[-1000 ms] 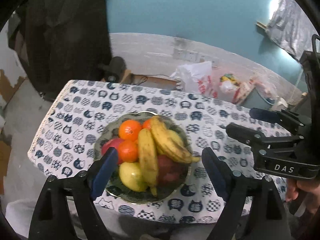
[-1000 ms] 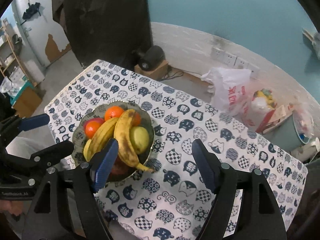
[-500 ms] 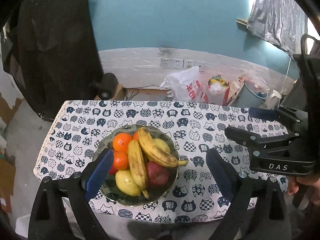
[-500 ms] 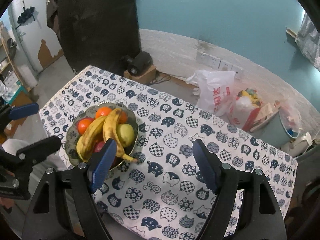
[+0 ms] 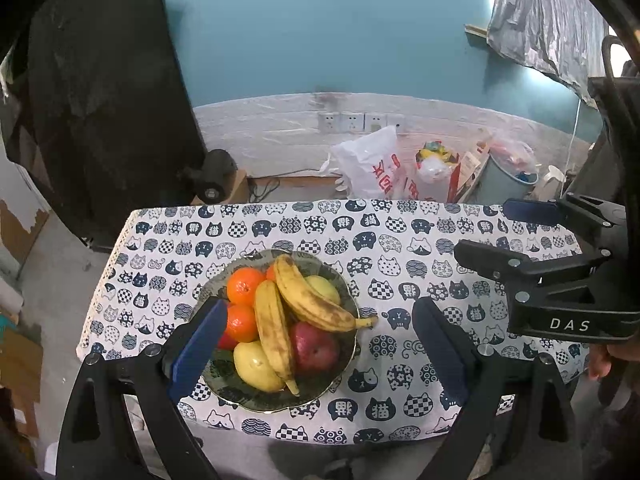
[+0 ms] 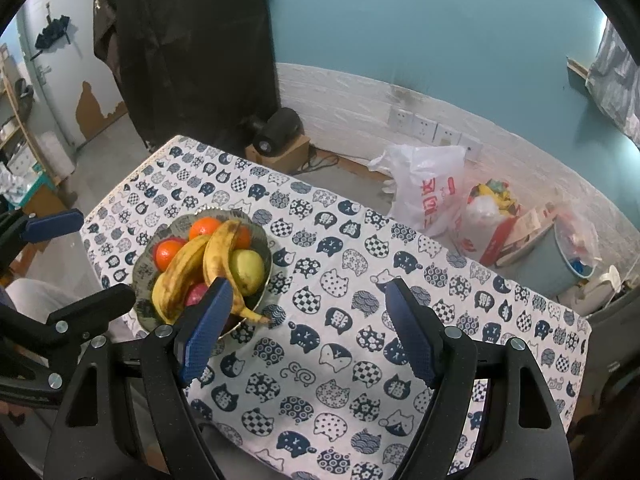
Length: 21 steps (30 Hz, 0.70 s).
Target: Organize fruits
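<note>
The worktop with the white cloth covered in blue cat faces (image 5: 400, 240) fills the middle of both views. The round patterned bowl (image 5: 340, 384) sits low and left of centre in the left wrist view, close to the near edge of the worktop. All the fruit is piled in it: two long spotty yellow bananas (image 5: 308, 300) lie on top, with round oranges (image 5: 243, 286) at the upper left, a red apple (image 5: 316, 348) at the lower right, and a yellow-green pear-like fruit (image 5: 254, 366) at the bottom.

The left tongs (image 5: 316, 344) hang above the bowl, spread wide and holding nothing. The right tongs (image 6: 308, 332) hang over bare cloth beside the bowl, also spread wide with nothing in them.

No fruit looks picked yet, so I think the job is only starting. The next move likely calls for dropping down and pinching one top banana gently.

There is lots of open cloth on the right of the frame. The bowl sits near the edge, so pushing it could tip it off.
</note>
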Tool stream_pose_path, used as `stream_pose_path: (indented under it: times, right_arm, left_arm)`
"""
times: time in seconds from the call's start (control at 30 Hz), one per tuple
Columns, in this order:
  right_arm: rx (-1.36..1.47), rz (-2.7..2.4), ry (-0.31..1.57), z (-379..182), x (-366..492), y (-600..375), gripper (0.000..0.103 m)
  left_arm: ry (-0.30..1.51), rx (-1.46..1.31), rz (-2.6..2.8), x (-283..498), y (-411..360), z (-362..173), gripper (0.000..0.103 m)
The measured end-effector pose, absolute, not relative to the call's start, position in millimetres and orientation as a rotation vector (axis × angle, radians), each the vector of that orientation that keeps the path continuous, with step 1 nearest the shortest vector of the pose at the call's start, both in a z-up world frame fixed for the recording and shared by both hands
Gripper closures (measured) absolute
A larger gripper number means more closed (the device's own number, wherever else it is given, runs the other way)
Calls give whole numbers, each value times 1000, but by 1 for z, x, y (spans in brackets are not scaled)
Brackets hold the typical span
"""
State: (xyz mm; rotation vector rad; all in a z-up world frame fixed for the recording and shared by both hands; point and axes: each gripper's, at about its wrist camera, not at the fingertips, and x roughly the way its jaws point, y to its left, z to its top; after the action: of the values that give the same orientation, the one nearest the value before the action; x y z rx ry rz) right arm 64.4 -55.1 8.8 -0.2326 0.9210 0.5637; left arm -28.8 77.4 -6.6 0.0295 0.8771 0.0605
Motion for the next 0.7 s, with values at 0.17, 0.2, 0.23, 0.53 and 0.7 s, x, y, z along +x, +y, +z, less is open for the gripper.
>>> stream_pose_path:
  times: [0.17,0.2,0.23,0.53,0.7]
  right_arm:
    - [-235,563,924,8,65,-56,25]
    - [-236,562,925,7,65,-56,25]
    - [-237,562,926,7,64,-56,25]
    - [-236,560,925,7,65,-55,25]
    - [-242,563,926,7,64,-55,25]
  left_arm:
    - [881,30,61,-28,77,-6,8]
    - [882,28,60,-28,77,-6,8]
    - [884,26,60,-28,78,-6,8]
    - [883,27,68,-29,81,-7,8]
    - [884,27,70,-29,81,-7,8]
